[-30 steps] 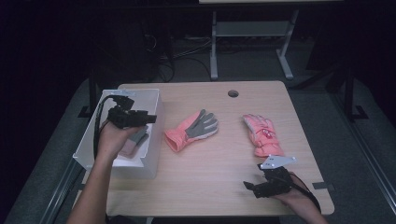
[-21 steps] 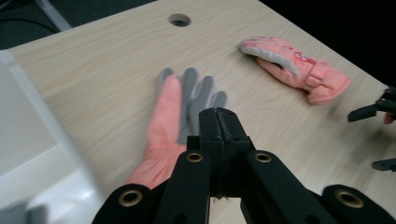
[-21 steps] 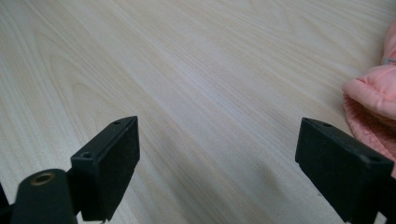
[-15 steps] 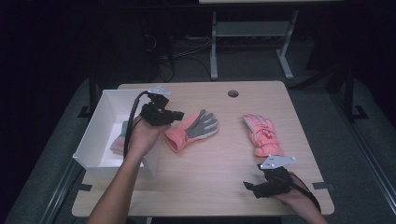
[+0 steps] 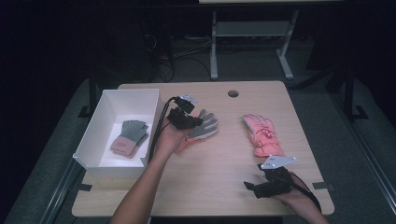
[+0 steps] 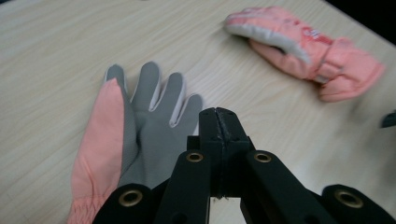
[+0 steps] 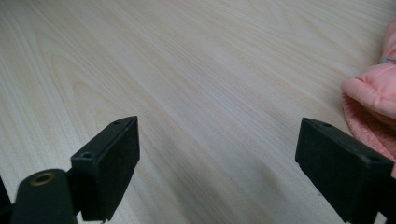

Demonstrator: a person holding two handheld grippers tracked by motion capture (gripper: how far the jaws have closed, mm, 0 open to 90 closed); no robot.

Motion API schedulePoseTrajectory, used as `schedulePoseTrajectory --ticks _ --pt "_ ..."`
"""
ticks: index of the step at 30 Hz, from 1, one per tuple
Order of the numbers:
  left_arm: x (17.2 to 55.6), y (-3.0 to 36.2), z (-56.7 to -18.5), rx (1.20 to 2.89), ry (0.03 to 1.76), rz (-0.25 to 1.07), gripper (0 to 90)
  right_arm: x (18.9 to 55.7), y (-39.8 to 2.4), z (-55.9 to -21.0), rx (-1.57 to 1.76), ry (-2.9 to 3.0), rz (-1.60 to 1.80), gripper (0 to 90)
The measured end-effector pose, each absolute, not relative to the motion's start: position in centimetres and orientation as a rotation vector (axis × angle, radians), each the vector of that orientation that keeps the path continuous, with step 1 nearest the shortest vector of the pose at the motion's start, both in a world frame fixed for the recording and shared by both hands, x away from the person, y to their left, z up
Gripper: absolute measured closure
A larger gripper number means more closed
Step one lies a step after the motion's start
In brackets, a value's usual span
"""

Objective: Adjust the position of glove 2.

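- The wooden table [image 5: 205,172] is carrying everything, with a round cable hole [image 5: 233,93] sitting near the middle of its far edge.
- A white box [image 5: 105,112] is standing along the table's left edge, its near end close to the near-left corner; it is open at the top.
- A grey glove with a pink cuff [image 5: 128,136] is lying flat on the box floor, toward the near end, fingers pointing to the far edge.
- A padded pink glove [image 5: 261,134] is lying right of the table's middle, cuff toward the near edge, well apart from the box; in the left gripper view [image 6: 303,46] it is showing a pale grey palm side.
- A thinner pink-and-grey glove [image 5: 203,127] is lying just right of the box, grey palm up and fingers spread toward the far-right, between the box and the padded glove.
- The left gripper [image 5: 196,122] is hovering over this thin glove, held in a hand coming from the near edge; in its own view [image 6: 218,122] the jaws are pressed fully together with nothing between them, tips above the glove's palm.
- The right gripper [image 5: 247,186] is resting low near the near-right corner, just short of the padded glove's cuff; in its own view [image 7: 217,163] the jaws are standing wide apart and holding nothing, bare wood between them.
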State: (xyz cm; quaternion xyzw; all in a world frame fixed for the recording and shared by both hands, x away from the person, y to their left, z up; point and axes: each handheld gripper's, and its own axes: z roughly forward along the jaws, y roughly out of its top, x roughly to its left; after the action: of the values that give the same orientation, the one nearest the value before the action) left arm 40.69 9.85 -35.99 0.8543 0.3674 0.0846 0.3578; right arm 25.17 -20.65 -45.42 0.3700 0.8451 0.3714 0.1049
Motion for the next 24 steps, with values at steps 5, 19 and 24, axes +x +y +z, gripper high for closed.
schedulePoseTrajectory --ticks 5,19,24 --pt "41.8 9.9 -38.0 2.232 0.995 0.238 89.7 25.2 -20.7 -45.4 1.080 2.494 1.095 13.5" --pt "43.7 10.6 -41.8 2.256 1.122 0.322 89.7 25.2 -20.7 -45.4 1.075 2.506 1.082 13.7" --pt "43.9 10.8 -42.2 2.266 1.137 0.307 89.8 25.3 -20.7 -45.5 1.079 2.500 1.092 13.7"
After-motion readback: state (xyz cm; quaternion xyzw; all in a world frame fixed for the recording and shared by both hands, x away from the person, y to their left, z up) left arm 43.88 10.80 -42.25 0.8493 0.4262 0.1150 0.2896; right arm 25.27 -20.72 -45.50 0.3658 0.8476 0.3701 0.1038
